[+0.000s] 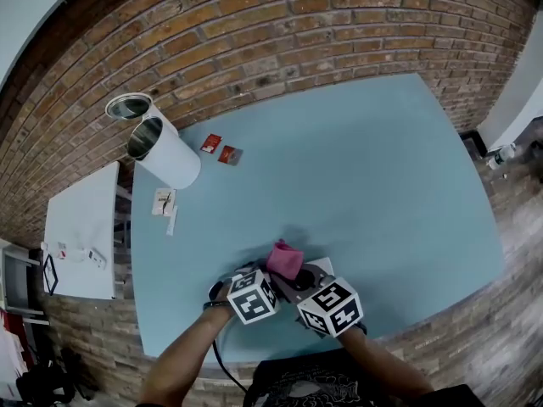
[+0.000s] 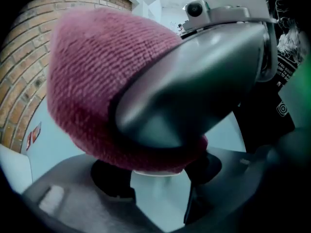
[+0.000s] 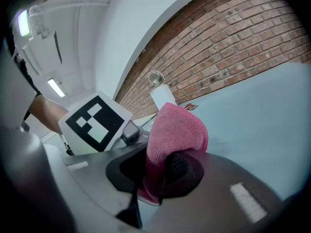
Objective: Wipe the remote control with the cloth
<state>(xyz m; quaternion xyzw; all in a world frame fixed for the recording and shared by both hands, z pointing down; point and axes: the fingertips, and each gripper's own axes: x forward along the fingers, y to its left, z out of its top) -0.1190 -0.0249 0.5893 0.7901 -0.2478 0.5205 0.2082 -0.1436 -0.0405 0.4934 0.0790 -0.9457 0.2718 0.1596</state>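
Observation:
A pink cloth [image 1: 284, 259] is bunched over the near middle of the light blue table [image 1: 365, 185]. My right gripper [image 1: 293, 274] is shut on it. In the right gripper view the cloth [image 3: 177, 125] rises out of the pinched jaws of the right gripper [image 3: 155, 174]. My left gripper [image 1: 248, 280] points steeply down just left of the cloth. In its own view the left gripper [image 2: 158, 178] stands open, table showing between the pads. The cloth [image 2: 97, 81] hangs close above, with a thin white edge [image 2: 155, 173] under it. I cannot make out the remote control.
A white cylinder [image 1: 165, 153] lies on its side at the table's far left, beside a second metal-rimmed one [image 1: 129, 106]. Two red packets [image 1: 219, 148] and a white card [image 1: 164, 202] lie nearby. A white side table [image 1: 81, 227] stands left. The table's front edge is close.

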